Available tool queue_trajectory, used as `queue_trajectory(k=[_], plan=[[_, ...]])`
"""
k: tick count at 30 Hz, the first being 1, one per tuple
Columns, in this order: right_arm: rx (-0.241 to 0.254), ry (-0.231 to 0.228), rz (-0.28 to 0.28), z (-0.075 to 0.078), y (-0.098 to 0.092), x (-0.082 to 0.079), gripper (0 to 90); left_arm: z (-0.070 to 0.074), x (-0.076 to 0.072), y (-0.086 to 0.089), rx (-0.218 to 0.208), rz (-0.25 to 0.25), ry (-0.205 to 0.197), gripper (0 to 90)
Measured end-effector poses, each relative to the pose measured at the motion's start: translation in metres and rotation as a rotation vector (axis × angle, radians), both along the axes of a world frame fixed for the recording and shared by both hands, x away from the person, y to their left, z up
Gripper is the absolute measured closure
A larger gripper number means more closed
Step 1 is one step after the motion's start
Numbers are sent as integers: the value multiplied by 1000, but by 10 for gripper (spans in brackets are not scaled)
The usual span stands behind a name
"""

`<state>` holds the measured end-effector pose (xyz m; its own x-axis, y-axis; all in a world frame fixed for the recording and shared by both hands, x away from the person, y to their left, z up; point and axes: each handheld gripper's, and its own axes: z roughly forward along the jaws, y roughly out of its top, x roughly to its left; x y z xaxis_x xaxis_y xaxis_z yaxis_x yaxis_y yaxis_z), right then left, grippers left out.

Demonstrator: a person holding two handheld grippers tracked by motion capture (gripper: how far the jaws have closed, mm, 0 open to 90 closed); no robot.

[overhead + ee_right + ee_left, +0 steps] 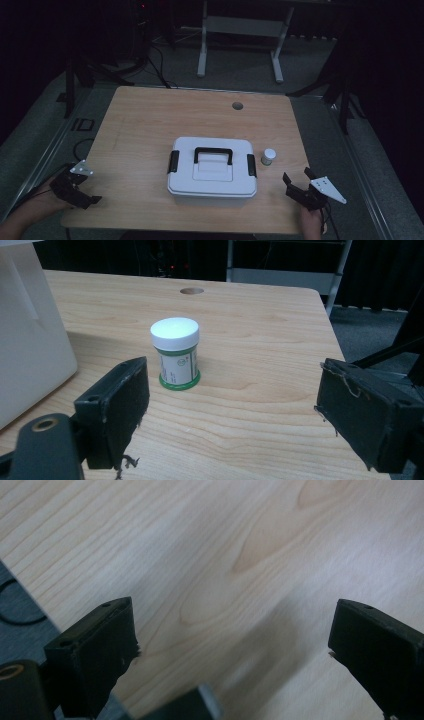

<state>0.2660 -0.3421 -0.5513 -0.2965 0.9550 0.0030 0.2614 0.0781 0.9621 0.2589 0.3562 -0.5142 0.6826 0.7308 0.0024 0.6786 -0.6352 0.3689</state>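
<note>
right gripper point(232, 405) jaws wide apart, empty | left gripper point(232, 645) spread over bare bench point(145, 125) | small jar point(176, 354) upright just beside white box point(212, 170) | I'd advance level, centre jar, clamp below cap

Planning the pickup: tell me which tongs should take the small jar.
Right. The right tongs are open and aimed at the jar; the left tongs sit beyond the white box.

A light wooden table point(140, 120) carries a white lidded box point(212, 172) and, seemingly, a small jar point(268, 156).
</note>
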Motion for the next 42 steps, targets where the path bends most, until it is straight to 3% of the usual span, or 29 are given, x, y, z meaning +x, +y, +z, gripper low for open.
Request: queue_trajectory(k=[4,8,18,19,22,23,24,26,37,42], plan=[[1,-8,3,0,0,-1,132,8,2,-2,66,-21,20,45],[0,-6,3,0,0,-1,132,11,3,-4,100,-37,90,45],[-1,1,22,0,1,0,132,21,5,-11,230,-79,180,46],[-7,0,19,0,1,0,132,22,6,-12,232,-77,201,46],[-6,-2,19,0,1,0,132,24,7,-13,251,-88,212,46],[-4,-1,19,0,1,0,132,25,7,-14,248,-85,236,46],[0,1,20,0,0,0,132,26,7,-17,277,-96,247,46],[1,2,21,0,0,0,132,27,8,-20,290,-100,257,46],[1,8,20,-1,0,1,132,38,14,-39,273,-148,282,46],[17,16,27,-1,-2,1,132,45,16,-51,243,-177,250,46]])
